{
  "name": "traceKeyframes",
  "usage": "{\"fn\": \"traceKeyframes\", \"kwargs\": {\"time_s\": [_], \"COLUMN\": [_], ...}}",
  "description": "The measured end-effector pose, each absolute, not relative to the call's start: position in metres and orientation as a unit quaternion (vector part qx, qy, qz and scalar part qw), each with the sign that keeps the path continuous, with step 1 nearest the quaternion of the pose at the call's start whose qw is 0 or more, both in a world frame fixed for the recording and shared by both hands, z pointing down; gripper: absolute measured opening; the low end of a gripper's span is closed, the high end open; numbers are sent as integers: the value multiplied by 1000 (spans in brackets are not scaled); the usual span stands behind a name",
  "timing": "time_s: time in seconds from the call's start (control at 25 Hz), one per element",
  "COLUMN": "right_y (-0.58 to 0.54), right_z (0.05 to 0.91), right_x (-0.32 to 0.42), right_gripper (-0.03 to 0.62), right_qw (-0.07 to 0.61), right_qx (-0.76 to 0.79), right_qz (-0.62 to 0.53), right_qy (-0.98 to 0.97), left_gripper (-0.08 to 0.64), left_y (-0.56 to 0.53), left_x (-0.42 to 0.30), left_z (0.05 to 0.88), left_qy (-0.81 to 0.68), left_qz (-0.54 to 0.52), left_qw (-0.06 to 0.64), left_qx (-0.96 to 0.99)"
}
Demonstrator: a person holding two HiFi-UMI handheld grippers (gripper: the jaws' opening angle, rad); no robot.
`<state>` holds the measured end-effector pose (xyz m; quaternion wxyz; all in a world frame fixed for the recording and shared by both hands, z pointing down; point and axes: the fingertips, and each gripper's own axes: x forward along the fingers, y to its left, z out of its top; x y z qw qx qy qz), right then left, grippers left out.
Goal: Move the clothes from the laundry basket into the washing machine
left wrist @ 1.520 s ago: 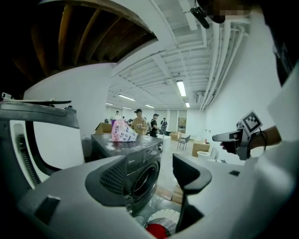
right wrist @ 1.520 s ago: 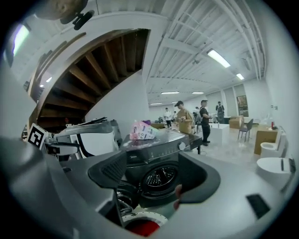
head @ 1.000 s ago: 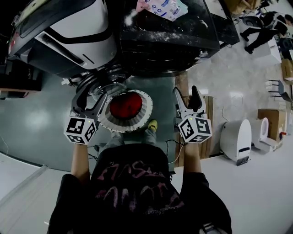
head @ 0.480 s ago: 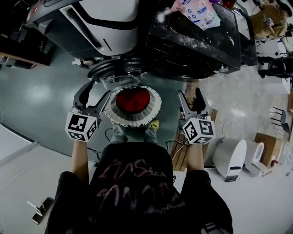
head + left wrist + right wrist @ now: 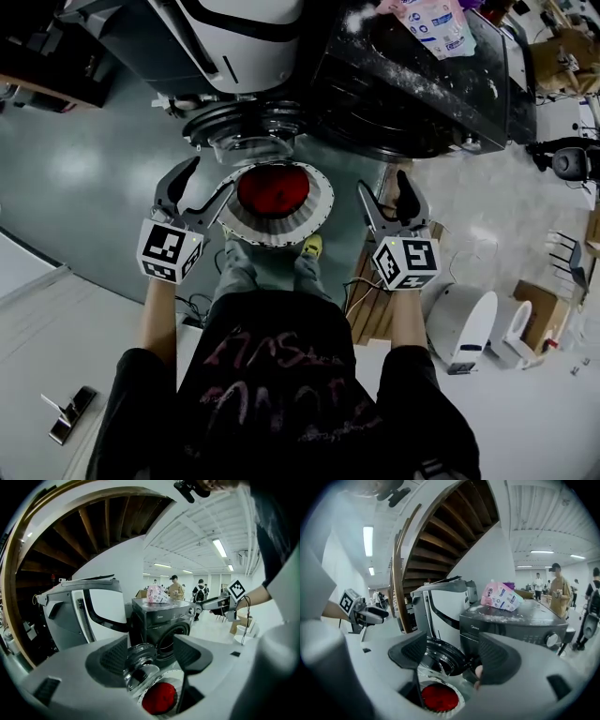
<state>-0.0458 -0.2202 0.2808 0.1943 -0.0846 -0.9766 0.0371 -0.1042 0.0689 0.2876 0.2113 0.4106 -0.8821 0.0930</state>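
Observation:
A round white laundry basket (image 5: 319, 214) holding a red garment (image 5: 274, 190) stands on the floor in front of the dark washing machine (image 5: 412, 84). The machine's round glass door (image 5: 246, 136) hangs open over the basket's far side. My left gripper (image 5: 200, 186) is open and empty just left of the basket rim. Off the basket's right side, my right gripper (image 5: 386, 192) is open and empty too. The left gripper view looks between the open left gripper (image 5: 154, 658) at the red garment (image 5: 159, 698) and the door (image 5: 140, 660). Between the open right gripper (image 5: 452, 656) shows the red garment (image 5: 439, 698).
A pink bag (image 5: 433, 23) lies on the washer's top. A large white machine (image 5: 244, 37) stands left of the washer. Wooden planks (image 5: 370, 300), cables and a white floor unit (image 5: 464, 323) lie to the right. People stand in the background.
Both grippers have moved forward and a little down along the basket's sides, toward the washer. The right one has also rolled somewhat. Their jaws stay equally wide.

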Motion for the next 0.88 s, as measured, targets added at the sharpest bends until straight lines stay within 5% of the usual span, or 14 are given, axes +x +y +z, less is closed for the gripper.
{"fn": "traceKeyframes", "kwargs": {"time_s": [0.24, 0.88], "right_y": [-209, -170], "right_z": [303, 421], "right_x": [-41, -23], "right_gripper": [348, 342], "right_qw": [221, 308], "right_qx": [-110, -43], "right_qz": [-4, 111], "right_qy": [-969, -944], "left_gripper": [305, 305], "left_y": [75, 103], "left_x": [-91, -65], "left_z": [313, 429], "left_qy": [-876, -878], "left_qz": [91, 7], "left_qw": [235, 325], "left_qx": [411, 351]}}
